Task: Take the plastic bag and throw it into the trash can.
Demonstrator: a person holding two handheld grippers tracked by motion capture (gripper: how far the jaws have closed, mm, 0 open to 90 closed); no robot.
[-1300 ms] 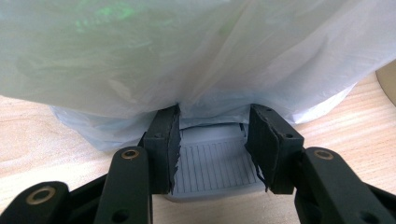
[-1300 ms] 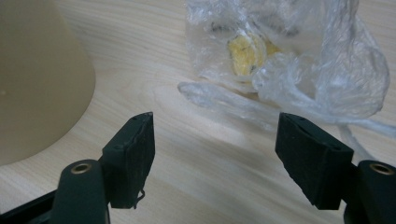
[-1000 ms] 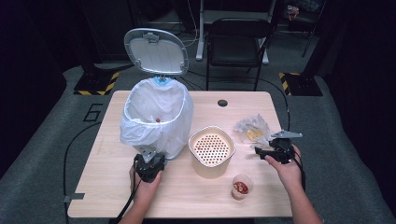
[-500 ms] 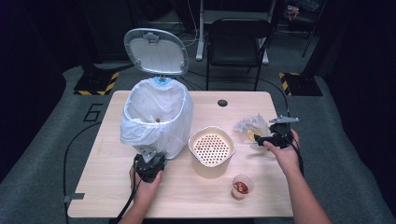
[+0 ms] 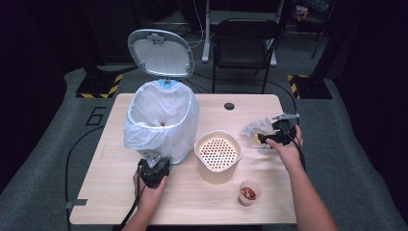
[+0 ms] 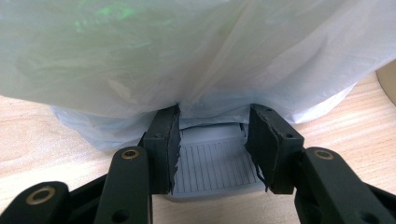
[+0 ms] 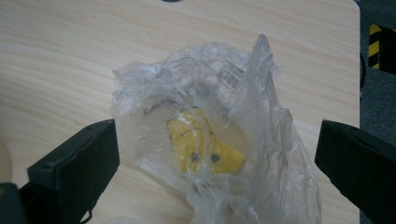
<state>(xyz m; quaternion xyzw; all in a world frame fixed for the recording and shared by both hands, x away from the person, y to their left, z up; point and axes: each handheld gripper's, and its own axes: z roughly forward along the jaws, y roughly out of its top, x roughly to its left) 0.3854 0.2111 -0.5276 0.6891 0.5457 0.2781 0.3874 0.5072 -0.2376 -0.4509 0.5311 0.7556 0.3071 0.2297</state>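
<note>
At the left of the high view, the left gripper (image 5: 155,169) sits at the foot of the white bin (image 5: 166,120), whose lid (image 5: 161,52) stands open and whose liner bag (image 5: 139,137) hangs over the rim. From above its jaws are hidden, but the left gripper view shows them closed on the grey ribbed pedal (image 6: 212,163) under the drooping liner (image 6: 196,51). Further right stand a cream perforated container (image 5: 217,155) and a small cup (image 5: 248,193) with something red in it. At the right edge of the table (image 5: 110,192), the right gripper (image 5: 267,138) reaches the crumpled clear plastic bag (image 5: 255,129). The right gripper view adds that its jaws have just been opening and stand wide on either side of the bag (image 7: 215,135), not pressing it, with a yellow piece (image 7: 201,147) inside.
</note>
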